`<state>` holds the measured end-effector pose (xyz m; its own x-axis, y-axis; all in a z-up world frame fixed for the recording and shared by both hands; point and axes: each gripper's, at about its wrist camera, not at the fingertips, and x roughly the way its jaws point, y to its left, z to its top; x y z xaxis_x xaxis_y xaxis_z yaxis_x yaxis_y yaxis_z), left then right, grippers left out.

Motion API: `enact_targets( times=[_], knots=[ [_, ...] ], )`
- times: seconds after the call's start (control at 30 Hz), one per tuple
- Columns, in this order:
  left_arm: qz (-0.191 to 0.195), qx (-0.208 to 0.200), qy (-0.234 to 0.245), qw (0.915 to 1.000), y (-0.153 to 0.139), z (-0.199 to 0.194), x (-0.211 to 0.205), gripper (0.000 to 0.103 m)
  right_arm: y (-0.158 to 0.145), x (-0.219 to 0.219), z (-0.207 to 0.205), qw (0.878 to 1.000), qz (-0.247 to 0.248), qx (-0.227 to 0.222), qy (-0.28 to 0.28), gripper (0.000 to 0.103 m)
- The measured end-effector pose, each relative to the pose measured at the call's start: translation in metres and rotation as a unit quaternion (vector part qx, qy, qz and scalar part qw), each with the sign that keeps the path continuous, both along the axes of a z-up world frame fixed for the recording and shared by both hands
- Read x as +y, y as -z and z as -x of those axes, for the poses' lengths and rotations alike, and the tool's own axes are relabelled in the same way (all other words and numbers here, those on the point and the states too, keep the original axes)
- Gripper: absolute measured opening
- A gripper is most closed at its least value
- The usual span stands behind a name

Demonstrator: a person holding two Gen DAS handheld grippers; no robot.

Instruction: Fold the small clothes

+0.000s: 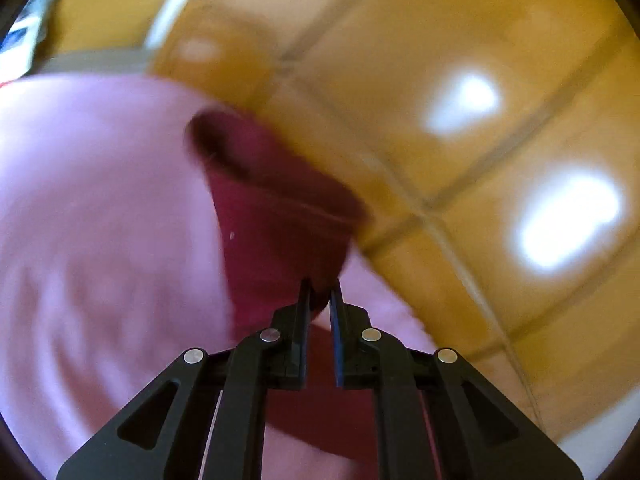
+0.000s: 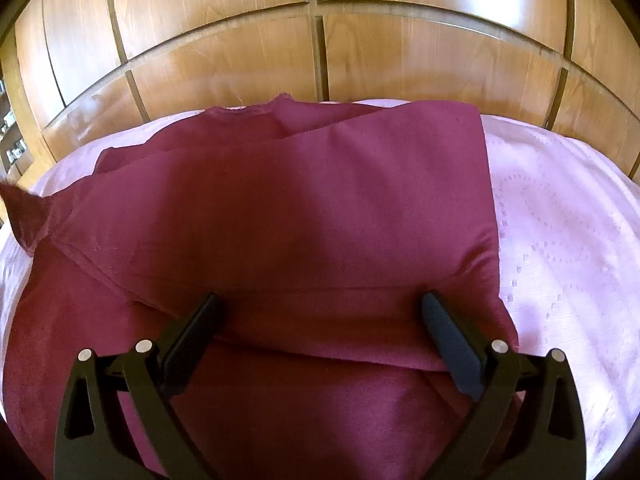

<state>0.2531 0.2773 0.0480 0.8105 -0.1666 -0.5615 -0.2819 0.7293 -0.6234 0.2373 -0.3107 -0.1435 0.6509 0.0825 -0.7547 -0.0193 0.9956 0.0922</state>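
Observation:
A dark red cloth (image 2: 280,216) lies partly folded on a pink bedsheet (image 2: 560,248). My right gripper (image 2: 320,300) is open, its fingers spread wide over the cloth's near folded edge. In the blurred left wrist view my left gripper (image 1: 320,286) is shut on a corner of the red cloth (image 1: 272,216) and holds it lifted above the pink sheet (image 1: 100,220). That lifted corner shows at the far left of the right wrist view (image 2: 24,212).
Wooden wardrobe panels (image 2: 320,48) stand right behind the bed. In the left wrist view the same wooden panels (image 1: 440,80) show bright reflections. A shelf with small items (image 2: 12,148) is at the far left.

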Motion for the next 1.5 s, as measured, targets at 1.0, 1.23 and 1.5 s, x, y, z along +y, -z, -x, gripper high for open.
enact_targets(
  times=[1.0,1.23,1.5],
  knots=[
    [-0.134,0.065,0.259,0.9544,0.072,0.038,-0.245,0.031,-0.051,0.037,-0.028,0.978,-0.195,0.005,-0.069,0.075],
    [-0.106,0.084,0.199,0.9707,0.083,0.028,-0.211,0.031,-0.028,0.095,-0.099,0.982,-0.154,0.084,-0.072,0.019],
    [-0.106,0.098,0.193,0.9705,0.104,0.028,-0.199,0.031,-0.102,0.04,-0.06,0.984,-0.161,-0.019,-0.074,0.008]
  ],
)
